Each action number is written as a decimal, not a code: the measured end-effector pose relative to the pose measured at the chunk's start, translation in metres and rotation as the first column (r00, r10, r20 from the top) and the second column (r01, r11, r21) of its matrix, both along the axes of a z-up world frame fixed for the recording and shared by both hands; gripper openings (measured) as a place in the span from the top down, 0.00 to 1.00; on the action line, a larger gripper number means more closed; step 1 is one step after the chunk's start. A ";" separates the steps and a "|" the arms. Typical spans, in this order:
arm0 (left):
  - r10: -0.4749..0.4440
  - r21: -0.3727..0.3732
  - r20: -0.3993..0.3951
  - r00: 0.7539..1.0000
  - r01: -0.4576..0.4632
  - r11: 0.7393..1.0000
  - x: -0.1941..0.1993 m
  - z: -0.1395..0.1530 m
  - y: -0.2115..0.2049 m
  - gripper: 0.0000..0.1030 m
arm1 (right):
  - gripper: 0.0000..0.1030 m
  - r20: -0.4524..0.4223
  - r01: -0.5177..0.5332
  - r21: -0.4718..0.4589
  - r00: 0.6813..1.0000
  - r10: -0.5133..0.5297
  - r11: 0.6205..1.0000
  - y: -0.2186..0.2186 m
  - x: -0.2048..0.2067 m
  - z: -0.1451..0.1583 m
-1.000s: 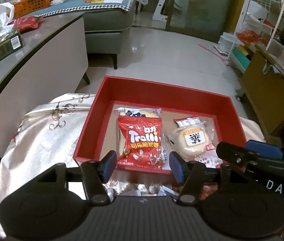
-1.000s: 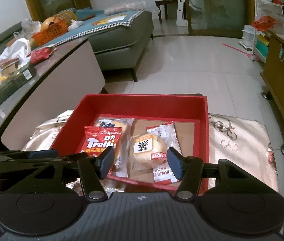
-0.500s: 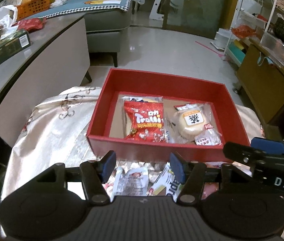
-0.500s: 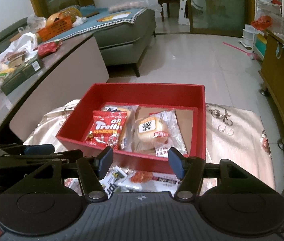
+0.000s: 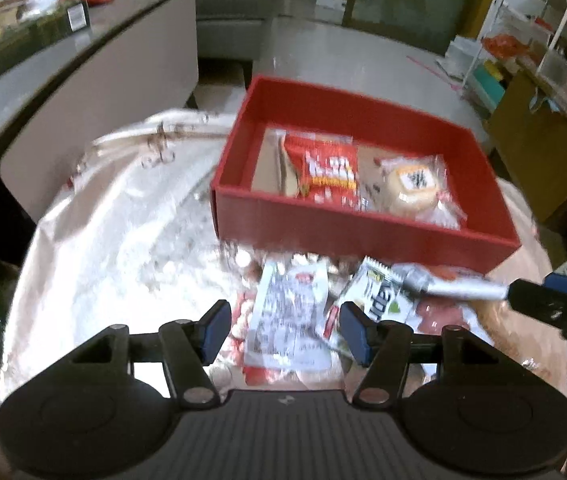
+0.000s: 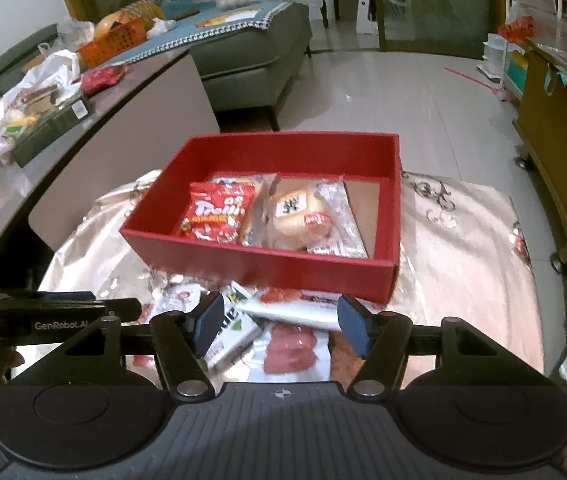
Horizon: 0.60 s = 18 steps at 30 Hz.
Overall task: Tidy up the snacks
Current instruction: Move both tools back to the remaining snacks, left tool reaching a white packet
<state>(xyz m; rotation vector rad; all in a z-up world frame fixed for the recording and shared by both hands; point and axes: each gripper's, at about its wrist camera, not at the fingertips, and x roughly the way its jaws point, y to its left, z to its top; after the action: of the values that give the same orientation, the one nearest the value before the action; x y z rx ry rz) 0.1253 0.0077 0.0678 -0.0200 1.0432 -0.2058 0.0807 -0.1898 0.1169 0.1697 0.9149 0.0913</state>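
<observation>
Left wrist view: holding the left gripper [image 5: 283,330] tilted down over the near side of the tablecloth [image 5: 123,240], tongs apart and pressing on nothing. Hovering above a white packet [image 5: 289,320] lying flat just near of the red box [image 5: 363,236], probably lining up to pick it. Seeing a green-lettered packet [image 5: 379,300] and a silver stick pack [image 5: 455,286] just right of it, overlapping in a loose heap, apparently waiting to be sorted. Finding two snacks already in the box: a red bag [image 5: 329,172] on the left and a wrapped round bun [image 5: 413,188] on the right, side by side, leaving bare floor at both ends for more. Failing to read any print here because of blur.

Right wrist view: holding the right gripper [image 6: 279,324] tilted down over the same heap, tongs opening, with nothing clamped; the silver stick pack and a clear packet of pink slices [image 6: 289,350] lying on the cloth below the gap, untouched. Judging this as readying a grasp on one of them. Reading "Trolli" in white on the red bag, with smaller characters beneath too small to make out. Seeing a dark-on-white label on the bun and a red tag below it, both illegible. Reading "GenRobot.AI" on the side of the left gripper at the left edge.
</observation>
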 end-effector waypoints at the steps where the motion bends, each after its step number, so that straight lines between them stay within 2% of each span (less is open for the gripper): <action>1: 0.004 0.008 -0.012 1.000 -0.004 1.000 0.001 -0.004 -0.001 0.48 | 0.32 -0.002 0.000 0.000 1.000 0.000 1.000 -0.001 -0.002 0.000; 8: 0.023 0.001 -0.086 0.996 -0.023 1.000 0.021 -0.030 -0.017 0.48 | 0.32 -0.013 0.009 0.007 1.000 -0.009 1.000 -0.014 -0.008 -0.003; 12: 0.045 0.037 -0.087 0.995 -0.042 0.998 0.035 -0.042 -0.025 0.48 | 0.32 -0.025 0.011 0.014 1.000 -0.010 1.000 -0.018 -0.009 -0.006; 13: 0.053 0.040 -0.091 0.994 -0.050 0.998 0.038 -0.046 -0.027 0.45 | 0.31 -0.026 0.008 0.014 1.000 -0.008 1.000 -0.019 -0.010 -0.007; 14: 0.062 0.031 -0.083 0.995 -0.060 0.998 0.040 -0.048 -0.027 0.42 | 0.31 -0.028 0.005 0.014 1.000 -0.005 1.000 -0.019 -0.011 -0.007; 18: 0.072 0.010 -0.076 0.995 -0.071 0.997 0.052 -0.050 -0.030 0.41 | 0.31 -0.036 0.003 0.017 0.999 -0.002 1.000 -0.024 -0.013 -0.009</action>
<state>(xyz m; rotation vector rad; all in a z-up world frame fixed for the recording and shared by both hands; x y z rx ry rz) 0.1777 -0.0219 0.0174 -0.0591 1.1172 -0.1370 0.0681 -0.2139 0.1083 0.1888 0.9498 0.0939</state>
